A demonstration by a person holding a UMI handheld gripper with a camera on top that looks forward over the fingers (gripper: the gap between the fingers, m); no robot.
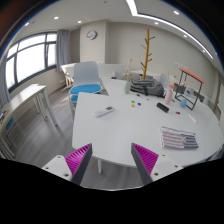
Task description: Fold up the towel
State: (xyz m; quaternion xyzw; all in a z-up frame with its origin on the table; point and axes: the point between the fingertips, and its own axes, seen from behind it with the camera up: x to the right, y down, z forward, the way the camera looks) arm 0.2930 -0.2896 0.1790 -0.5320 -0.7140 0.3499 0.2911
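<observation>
A: What do you see of the room and the surface?

B: A white surface (130,120) lies ahead of the tool (112,160), in a bright office room with windows (30,60) far to the left, ceiling lights, and a round wall clock (91,34) beyond. A blue chair (86,80) stands at the far side of the surface. Further ahead is a wooden branched stand (148,50).

A: Is there any writing to read?

B: No, I cannot read any label or brand; all is too small.

A: And the towel?

B: A striped, flat folded cloth (180,138), which may be the towel, lies on the surface ahead of the tool and to its right, well apart from the fingers. Its stripes look pink and grey. I cannot tell more of its state.

A: How is the tool?

B: Its two fingers with the magenta pads (78,160) stand apart, with nothing between them. A dark small object (162,106) and a white one (105,111) lie further ahead.
</observation>
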